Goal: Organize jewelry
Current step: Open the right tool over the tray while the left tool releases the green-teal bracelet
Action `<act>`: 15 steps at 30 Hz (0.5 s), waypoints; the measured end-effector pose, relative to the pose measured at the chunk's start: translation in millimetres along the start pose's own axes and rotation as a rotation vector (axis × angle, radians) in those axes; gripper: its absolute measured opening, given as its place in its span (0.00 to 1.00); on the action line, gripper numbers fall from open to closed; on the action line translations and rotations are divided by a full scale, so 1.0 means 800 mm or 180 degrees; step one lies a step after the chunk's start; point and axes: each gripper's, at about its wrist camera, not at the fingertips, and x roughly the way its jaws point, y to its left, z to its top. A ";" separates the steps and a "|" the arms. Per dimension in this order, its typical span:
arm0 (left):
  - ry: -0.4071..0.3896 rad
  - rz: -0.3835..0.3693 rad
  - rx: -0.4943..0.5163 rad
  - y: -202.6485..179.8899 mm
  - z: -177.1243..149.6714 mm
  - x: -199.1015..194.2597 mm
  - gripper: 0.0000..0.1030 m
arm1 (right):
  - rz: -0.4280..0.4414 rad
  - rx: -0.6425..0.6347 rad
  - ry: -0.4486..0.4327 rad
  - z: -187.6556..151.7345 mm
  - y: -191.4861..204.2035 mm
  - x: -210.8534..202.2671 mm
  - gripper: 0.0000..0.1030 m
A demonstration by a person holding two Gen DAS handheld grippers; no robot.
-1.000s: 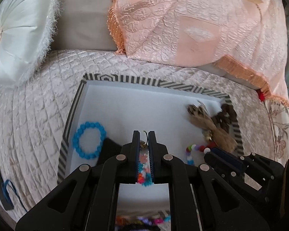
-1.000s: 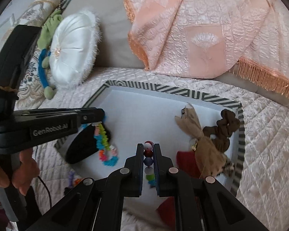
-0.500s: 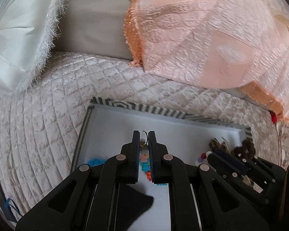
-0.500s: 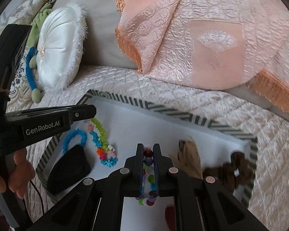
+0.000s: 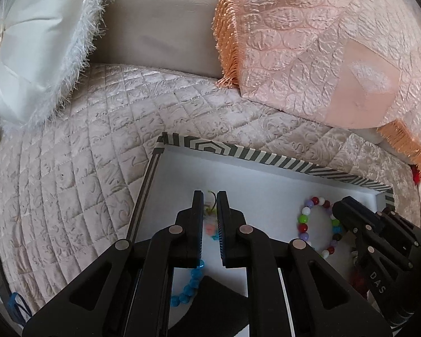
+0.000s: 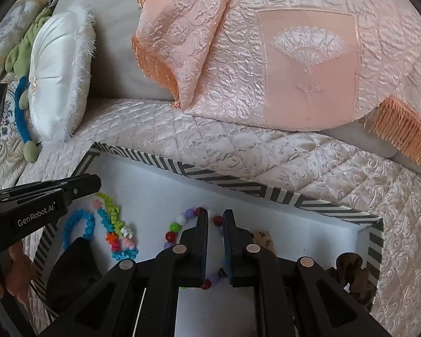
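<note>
White-floored tray with a grey-and-white striped rim [image 6: 280, 193] sits on the quilted pale pink bedspread [image 5: 78, 174] and carries all the jewelry. Change since half a second ago: both grippers were clamped on bracelets, and both now stand slightly parted. Left gripper [image 5: 209, 196] has let go; the flower-shaped multicolour plastic bead bracelet [image 6: 113, 226] lies flat near the tray's left edge, just beside the sky-blue round-bead bracelet [image 6: 78, 227]. Right gripper [image 6: 215, 214] has its jaws apart too, straddling the large-bead bracelet in red, white, green and purple [image 5: 318, 226], which rests on the tray floor around its middle; no pad visibly presses a bead. Brown fabric scrunchie [image 6: 353, 273] sits at the tray's right edge, a black wedge-shaped object [image 6: 73, 269] at the near left corner. Judgement: two pieces delivered and released, laid apart without tangling; next move likely calls for lifting clear without snagging beads.
</note>
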 end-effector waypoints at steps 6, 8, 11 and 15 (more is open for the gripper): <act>-0.0018 0.0025 -0.0001 -0.002 -0.008 -0.007 0.40 | 0.0079 0.0052 -0.0060 -0.006 0.004 -0.025 0.25; -0.0031 0.0039 0.0008 -0.002 -0.013 -0.012 0.40 | 0.0087 0.0053 -0.0081 -0.008 0.007 -0.036 0.25; -0.0064 0.0042 0.0033 -0.002 -0.022 -0.025 0.40 | 0.0097 0.0060 -0.0099 -0.012 0.012 -0.052 0.26; -0.0141 0.0062 0.0088 -0.005 -0.038 -0.048 0.40 | 0.0131 0.0099 -0.0119 -0.025 0.018 -0.074 0.28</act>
